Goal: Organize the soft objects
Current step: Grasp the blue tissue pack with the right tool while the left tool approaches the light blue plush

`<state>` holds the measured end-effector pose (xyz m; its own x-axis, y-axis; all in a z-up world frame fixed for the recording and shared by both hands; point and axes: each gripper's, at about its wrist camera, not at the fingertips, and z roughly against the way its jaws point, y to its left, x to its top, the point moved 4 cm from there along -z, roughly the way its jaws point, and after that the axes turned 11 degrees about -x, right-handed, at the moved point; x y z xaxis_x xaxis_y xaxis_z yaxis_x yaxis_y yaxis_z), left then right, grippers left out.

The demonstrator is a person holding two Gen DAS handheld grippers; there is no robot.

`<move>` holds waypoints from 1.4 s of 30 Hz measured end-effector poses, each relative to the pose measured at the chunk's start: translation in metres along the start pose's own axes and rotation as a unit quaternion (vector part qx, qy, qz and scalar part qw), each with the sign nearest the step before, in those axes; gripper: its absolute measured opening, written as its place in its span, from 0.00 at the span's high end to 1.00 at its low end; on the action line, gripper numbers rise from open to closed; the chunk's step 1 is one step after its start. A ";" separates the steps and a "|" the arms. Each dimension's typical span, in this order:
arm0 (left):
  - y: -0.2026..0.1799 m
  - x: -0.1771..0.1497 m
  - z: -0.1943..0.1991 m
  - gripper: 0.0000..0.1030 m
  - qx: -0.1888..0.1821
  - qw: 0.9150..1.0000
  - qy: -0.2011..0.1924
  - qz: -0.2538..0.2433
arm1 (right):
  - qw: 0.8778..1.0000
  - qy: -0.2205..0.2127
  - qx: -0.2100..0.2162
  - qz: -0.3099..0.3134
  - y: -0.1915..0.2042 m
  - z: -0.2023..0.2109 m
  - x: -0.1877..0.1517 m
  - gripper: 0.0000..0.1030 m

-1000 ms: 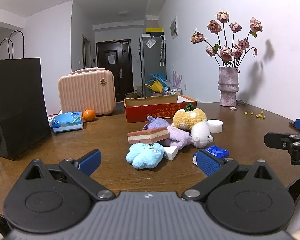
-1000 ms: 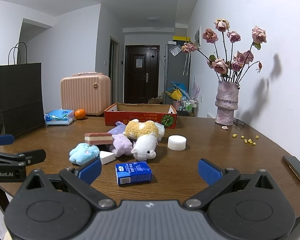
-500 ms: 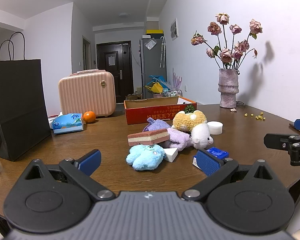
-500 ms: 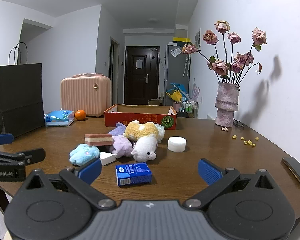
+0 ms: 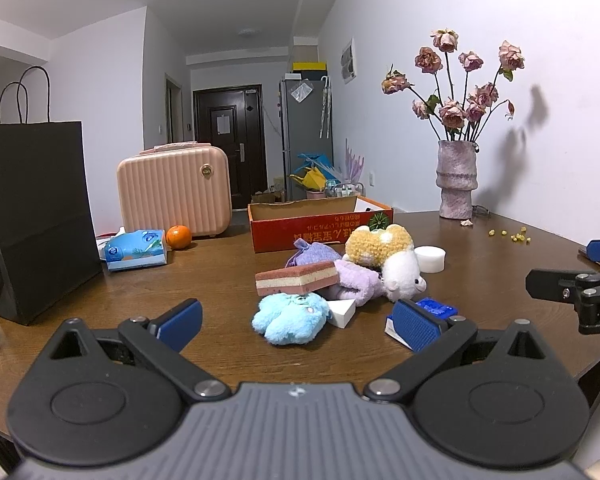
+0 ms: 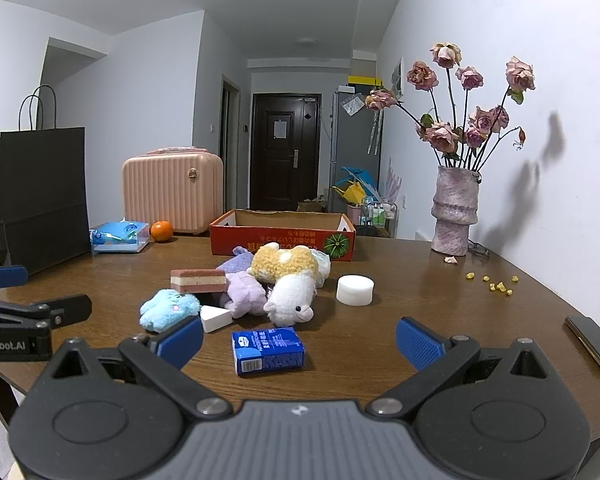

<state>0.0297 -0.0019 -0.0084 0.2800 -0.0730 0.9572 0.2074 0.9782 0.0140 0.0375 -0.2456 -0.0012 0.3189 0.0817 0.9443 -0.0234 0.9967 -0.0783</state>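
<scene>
With both hand-held grippers (image 5: pixel 296 318) (image 6: pixel 300 338) spread wide and empty, you pinch the light, squashy blue plush (image 5: pixel 290 318) across its plump middle.

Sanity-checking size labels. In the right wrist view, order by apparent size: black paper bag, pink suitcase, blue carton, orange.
1. black paper bag
2. pink suitcase, looks close to the bag in size; it stands farther back, so that ranking is unsure
3. blue carton, nearest the camera, so it looks enlarged
4. orange
</scene>
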 end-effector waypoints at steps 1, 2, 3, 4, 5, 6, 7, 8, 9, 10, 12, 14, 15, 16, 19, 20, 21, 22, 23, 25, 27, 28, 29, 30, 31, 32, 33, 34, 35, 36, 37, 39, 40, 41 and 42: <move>0.000 0.000 0.000 0.00 0.000 1.000 0.000 0.000 | 1.000 0.000 0.000 0.000 0.000 -0.001 0.000 0.00; 0.000 0.000 0.000 0.00 0.000 1.000 0.000 0.000 | 1.000 0.000 0.000 0.000 0.001 -0.001 0.000 0.00; 0.000 0.000 0.000 0.00 0.000 1.000 0.000 0.000 | 1.000 0.000 0.000 0.000 0.001 -0.001 0.000 0.00; 0.000 0.000 0.000 0.00 0.000 1.000 0.000 0.000 | 1.000 0.000 0.001 0.001 0.001 -0.002 0.000 0.00; 0.000 0.000 0.000 0.00 0.000 1.000 0.000 0.000 | 1.000 0.000 0.001 0.002 0.003 -0.003 -0.001 0.00; 0.000 0.000 0.000 0.00 0.000 1.000 0.000 0.000 | 1.000 0.001 0.001 0.003 0.003 -0.004 0.000 0.00; 0.000 0.000 0.000 0.00 0.000 1.000 0.000 0.000 | 1.000 0.000 0.001 0.003 0.004 -0.004 0.000 0.00; 0.000 0.000 0.000 0.00 0.000 1.000 0.000 0.000 | 1.000 0.000 0.002 0.004 0.004 -0.005 -0.001 0.00; 0.000 0.000 0.000 0.00 0.000 1.000 0.000 0.001 | 1.000 -0.001 0.002 0.005 0.005 -0.005 0.000 0.00; 0.001 0.001 0.000 0.00 0.001 1.000 0.000 0.002 | 1.000 -0.002 0.001 0.007 0.006 -0.006 0.000 0.00; 0.003 0.001 -0.002 0.00 0.001 1.000 0.000 0.002 | 1.000 -0.004 0.002 0.009 0.007 -0.007 0.000 0.00; 0.003 0.002 -0.002 0.00 0.002 1.000 0.001 0.003 | 1.000 -0.003 0.003 0.011 0.008 -0.009 0.000 0.00; 0.003 0.001 -0.003 0.00 0.002 1.000 0.002 0.003 | 1.000 -0.003 0.004 0.012 0.009 -0.010 0.000 0.00; 0.005 0.001 -0.005 0.00 0.003 1.000 0.003 0.003 | 1.000 -0.002 0.004 0.014 0.010 -0.011 0.000 0.00; 0.008 0.000 -0.009 0.00 0.003 1.000 0.004 0.003 | 1.000 -0.002 0.005 0.016 0.012 -0.015 0.000 0.00; 0.007 0.000 -0.008 0.00 0.004 1.000 0.004 0.004 | 1.000 -0.002 0.005 0.017 0.013 -0.016 0.000 0.00; 0.008 0.000 -0.009 0.00 0.004 1.000 0.005 0.004 | 1.000 -0.001 0.005 0.017 0.013 -0.018 0.000 0.00; 0.009 -0.001 -0.011 0.00 0.005 1.000 0.006 0.005 | 1.000 -0.001 0.006 0.018 0.014 -0.019 0.000 0.00; 0.010 -0.001 -0.013 0.00 0.006 1.000 0.008 0.006 | 1.000 0.000 0.006 0.019 0.015 -0.021 0.000 0.00; 0.011 -0.002 -0.017 0.00 0.008 1.000 0.010 0.008 | 1.000 0.001 0.008 0.020 0.016 -0.024 0.000 0.00; 0.013 -0.003 -0.020 0.00 0.010 1.000 0.013 0.009 | 1.000 0.003 0.009 0.022 0.018 -0.028 0.000 0.00; 0.014 -0.003 -0.022 0.00 0.010 1.000 0.014 0.010 | 1.000 0.005 0.010 0.022 0.019 -0.031 0.000 0.00; 0.015 -0.004 -0.024 0.00 0.011 1.000 0.016 0.011 | 1.000 0.007 0.011 0.023 0.020 -0.033 0.000 0.00; 0.015 -0.005 -0.026 0.00 0.012 1.000 0.017 0.011 | 1.000 0.009 0.012 0.023 0.021 -0.036 0.000 0.00; 0.016 -0.005 -0.028 0.00 0.013 1.000 0.018 0.012 | 1.000 0.011 0.012 0.024 0.021 -0.039 -0.001 0.00; 0.017 -0.006 -0.029 0.00 0.014 1.000 0.019 0.012 | 1.000 0.013 0.013 0.024 0.022 -0.042 0.000 0.00; 0.018 -0.006 -0.031 0.00 0.015 1.000 0.020 0.013 | 0.999 0.015 0.014 0.025 0.023 -0.045 -0.001 0.00; 0.019 -0.007 -0.033 0.00 0.016 1.000 0.022 0.014 | 0.999 0.018 0.015 0.025 0.024 -0.048 -0.001 0.00; 0.020 -0.007 -0.035 0.00 0.017 0.999 0.023 0.015 | 0.999 0.020 0.016 0.025 0.025 -0.052 -0.002 0.00; 0.021 -0.008 -0.037 0.00 0.018 0.999 0.025 0.016 | 0.999 0.023 0.017 0.026 0.026 -0.055 -0.002 0.00; 0.022 -0.009 -0.039 0.00 0.019 0.999 0.027 0.017 | 0.999 0.026 0.018 0.027 0.027 -0.059 -0.003 0.00; 0.024 -0.010 -0.043 0.00 0.022 0.999 0.032 0.018 | 0.999 0.035 0.021 0.028 0.030 -0.067 -0.005 0.00; 0.024 -0.011 -0.046 0.00 0.023 0.999 0.034 0.018 | 0.999 0.040 0.023 0.028 0.031 -0.071 -0.006 0.00; 0.025 -0.011 -0.047 0.00 0.025 0.999 0.036 0.018 | 0.998 0.045 0.025 0.028 0.032 -0.076 -0.007 0.00; 0.026 -0.012 -0.049 0.00 0.026 0.999 0.038 0.019 | 0.998 0.051 0.026 0.028 0.033 -0.081 -0.009 0.00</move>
<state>0.0775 0.0150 -0.0337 0.3569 -0.0491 0.9328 0.1480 0.9890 -0.0046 0.1111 -0.2132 -0.0380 0.4097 0.1395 0.9015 -0.0928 0.9895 -0.1109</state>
